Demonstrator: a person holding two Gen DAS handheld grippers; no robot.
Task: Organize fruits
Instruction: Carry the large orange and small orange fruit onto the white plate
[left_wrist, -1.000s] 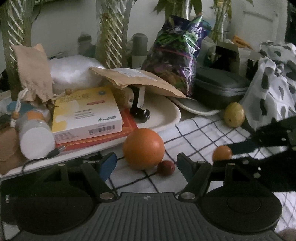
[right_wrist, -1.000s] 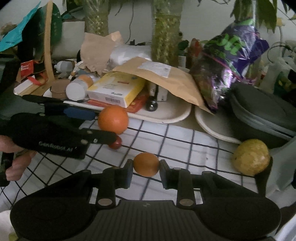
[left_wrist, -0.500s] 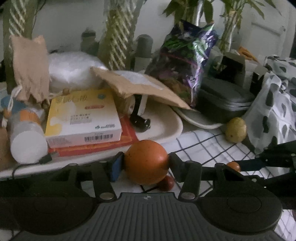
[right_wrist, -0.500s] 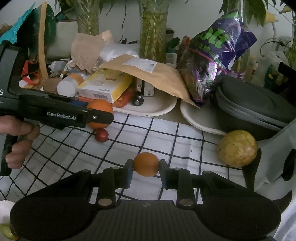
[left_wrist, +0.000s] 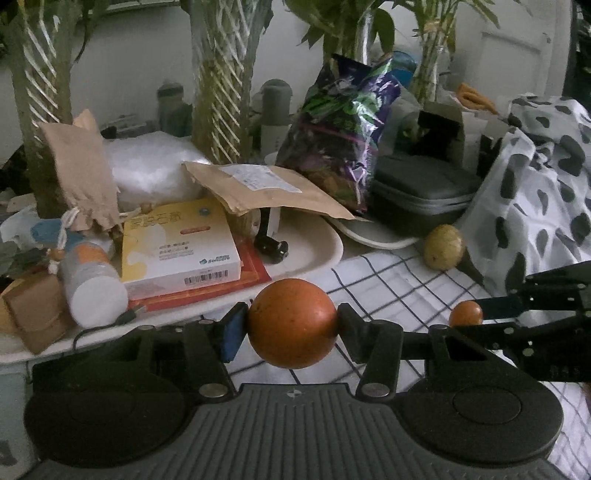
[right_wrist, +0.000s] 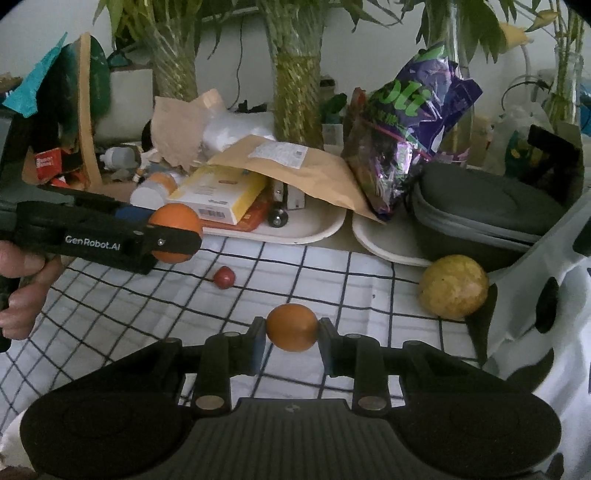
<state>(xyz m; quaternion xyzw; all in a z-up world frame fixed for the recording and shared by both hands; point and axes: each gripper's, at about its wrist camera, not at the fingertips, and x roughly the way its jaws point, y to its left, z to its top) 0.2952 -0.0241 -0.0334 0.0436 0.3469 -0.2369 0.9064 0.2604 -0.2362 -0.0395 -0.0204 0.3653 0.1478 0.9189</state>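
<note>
My left gripper (left_wrist: 290, 328) is shut on a large orange (left_wrist: 291, 323) and holds it above the checked cloth (left_wrist: 384, 280). The right wrist view shows that same orange (right_wrist: 175, 230) at the left, gripped by the left gripper (right_wrist: 173, 236). My right gripper (right_wrist: 291, 338) is shut on a small orange fruit (right_wrist: 291, 326), also lifted off the cloth; the same fruit (left_wrist: 465, 314) shows at the right of the left wrist view. A small red fruit (right_wrist: 224, 277) and a yellow-green round fruit (right_wrist: 454, 286) lie on the cloth.
Behind the cloth stand a cream tray (left_wrist: 317, 251) with a yellow box (left_wrist: 177, 243), a brown envelope (left_wrist: 266, 188), a purple snack bag (left_wrist: 343, 133) and a grey case (left_wrist: 417, 192). A spotted cloth (left_wrist: 535, 192) lies at the right. A hand (right_wrist: 22, 288) holds the left gripper.
The left gripper closed on the large orange and lifted it off the cloth, leaving the red fruit behind. The right gripper kept its small orange fruit and rose with it.
</note>
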